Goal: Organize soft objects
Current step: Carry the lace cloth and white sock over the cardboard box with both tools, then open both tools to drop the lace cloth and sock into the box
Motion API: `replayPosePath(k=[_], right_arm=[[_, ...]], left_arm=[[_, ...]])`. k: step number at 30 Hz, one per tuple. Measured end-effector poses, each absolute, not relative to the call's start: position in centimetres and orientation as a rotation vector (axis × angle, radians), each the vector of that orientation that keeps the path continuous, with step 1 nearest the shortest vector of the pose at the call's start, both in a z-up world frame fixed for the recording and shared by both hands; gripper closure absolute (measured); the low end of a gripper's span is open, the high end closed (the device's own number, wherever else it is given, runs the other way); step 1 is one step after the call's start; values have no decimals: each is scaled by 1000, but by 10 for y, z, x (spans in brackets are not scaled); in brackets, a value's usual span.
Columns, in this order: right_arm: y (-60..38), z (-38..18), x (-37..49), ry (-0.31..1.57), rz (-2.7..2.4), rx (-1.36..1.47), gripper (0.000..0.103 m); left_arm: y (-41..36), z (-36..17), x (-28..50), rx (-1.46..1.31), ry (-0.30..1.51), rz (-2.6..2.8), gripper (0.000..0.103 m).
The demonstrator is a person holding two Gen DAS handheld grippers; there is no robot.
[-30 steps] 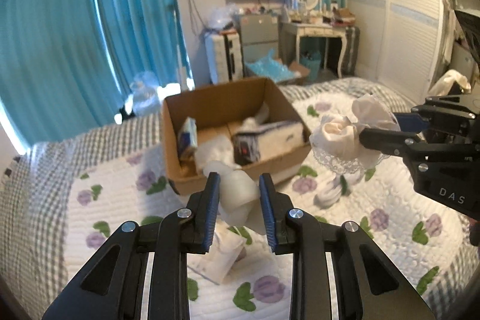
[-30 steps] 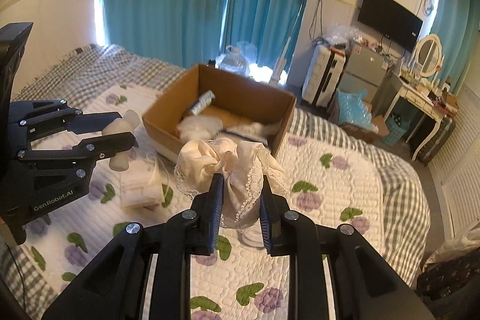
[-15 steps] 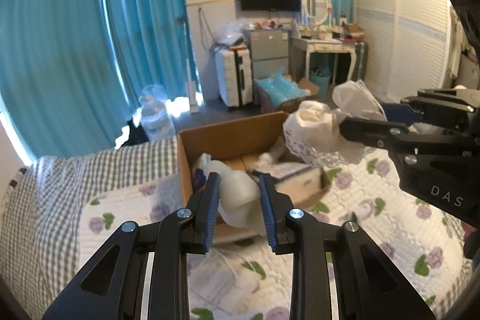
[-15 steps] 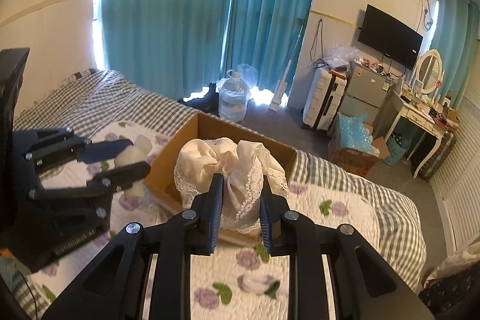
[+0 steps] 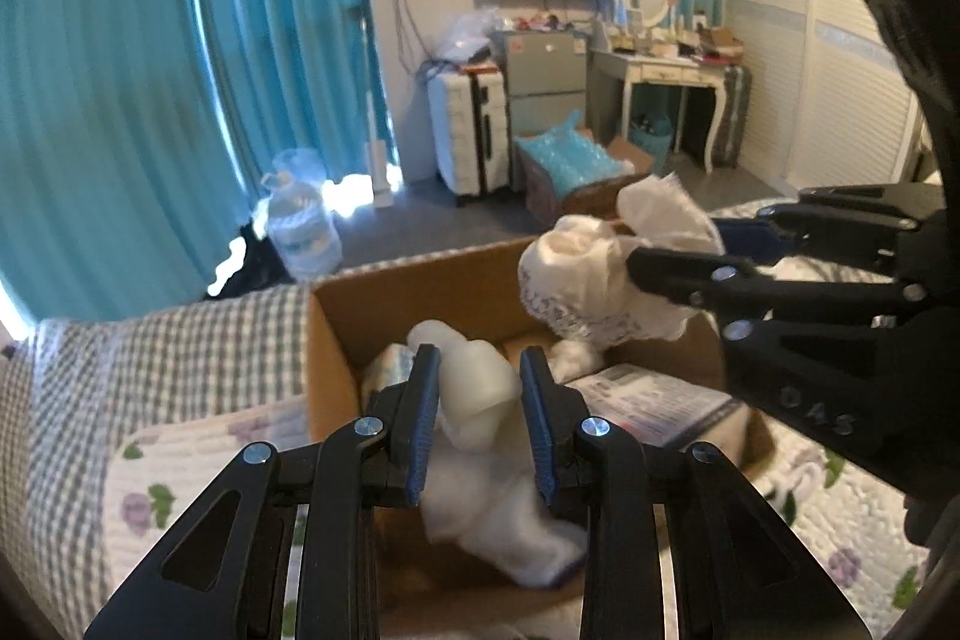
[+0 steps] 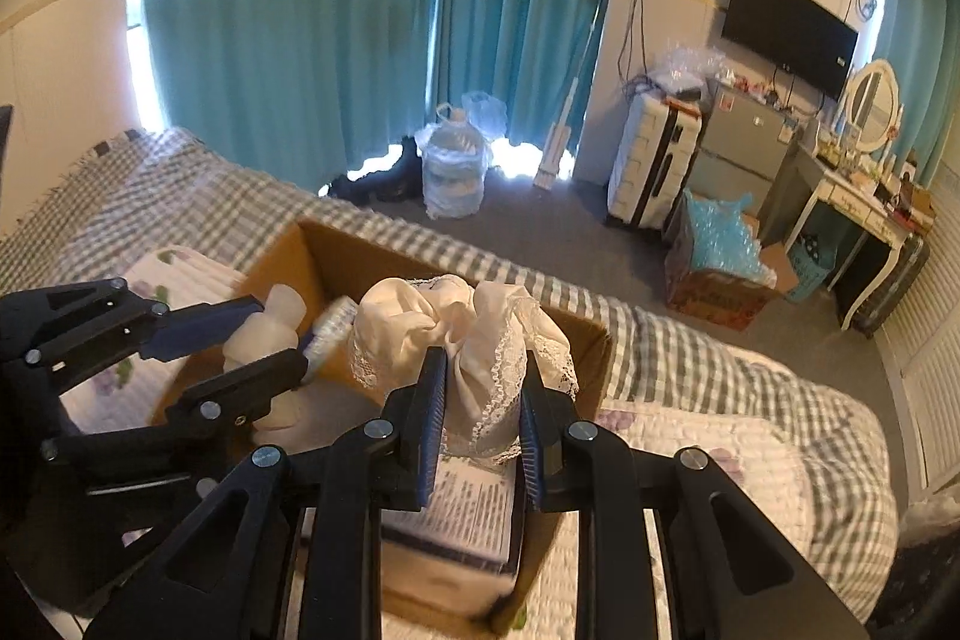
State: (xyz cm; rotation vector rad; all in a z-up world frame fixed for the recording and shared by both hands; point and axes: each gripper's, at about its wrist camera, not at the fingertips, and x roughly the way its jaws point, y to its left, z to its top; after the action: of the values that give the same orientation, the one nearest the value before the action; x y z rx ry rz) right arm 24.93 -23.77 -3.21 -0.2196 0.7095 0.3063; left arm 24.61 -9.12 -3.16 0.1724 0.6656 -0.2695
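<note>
My left gripper (image 5: 479, 403) is shut on a soft white toy (image 5: 474, 391) and holds it above the open cardboard box (image 5: 336, 340). The toy also shows in the right wrist view (image 6: 264, 340). My right gripper (image 6: 483, 403) is shut on a cream lace cloth bundle (image 6: 462, 334) and holds it above the same box (image 6: 591, 364), over a printed white package (image 6: 468, 514). In the left wrist view the cloth bundle (image 5: 588, 274) hangs over the box's right half. More white soft things (image 5: 510, 526) lie in the box.
The box stands on a floral quilt (image 5: 156, 472) over a grey checked bedspread (image 6: 180, 196). Beyond the bed are teal curtains (image 6: 300, 10), a water jug (image 6: 453, 166), a white suitcase (image 6: 651, 160) and a box of blue plastic (image 6: 720, 256).
Both grippers have moved forward with their loads, from over the quilt to above the open box. The box now lies directly beneath the jaws in both views.
</note>
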Motion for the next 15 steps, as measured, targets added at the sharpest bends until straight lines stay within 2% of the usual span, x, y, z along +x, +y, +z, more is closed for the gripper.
replayPosePath(k=[6, 7, 8, 9, 10, 11, 15], right_arm=[[-243, -65, 271, 743, 318, -175, 81], [-244, -68, 273, 750, 316, -166, 78], [-246, -70, 274, 753, 304, -157, 74], [-248, -70, 274, 751, 293, -149, 62], [-250, -69, 273, 746, 282, -141, 50], [-253, -66, 271, 735, 271, -129, 45], [-262, -44, 256, 694, 244, -111, 32]], left_arm=[[-95, -58, 260, 184, 699, -278, 69], [-96, -61, 261, 189, 704, -275, 68], [-97, -64, 260, 201, 709, -267, 63], [-98, -64, 260, 208, 710, -258, 48], [-98, -63, 259, 208, 711, -248, 41], [-98, -62, 257, 204, 706, -241, 32], [-94, -47, 247, 186, 673, -225, 30]])
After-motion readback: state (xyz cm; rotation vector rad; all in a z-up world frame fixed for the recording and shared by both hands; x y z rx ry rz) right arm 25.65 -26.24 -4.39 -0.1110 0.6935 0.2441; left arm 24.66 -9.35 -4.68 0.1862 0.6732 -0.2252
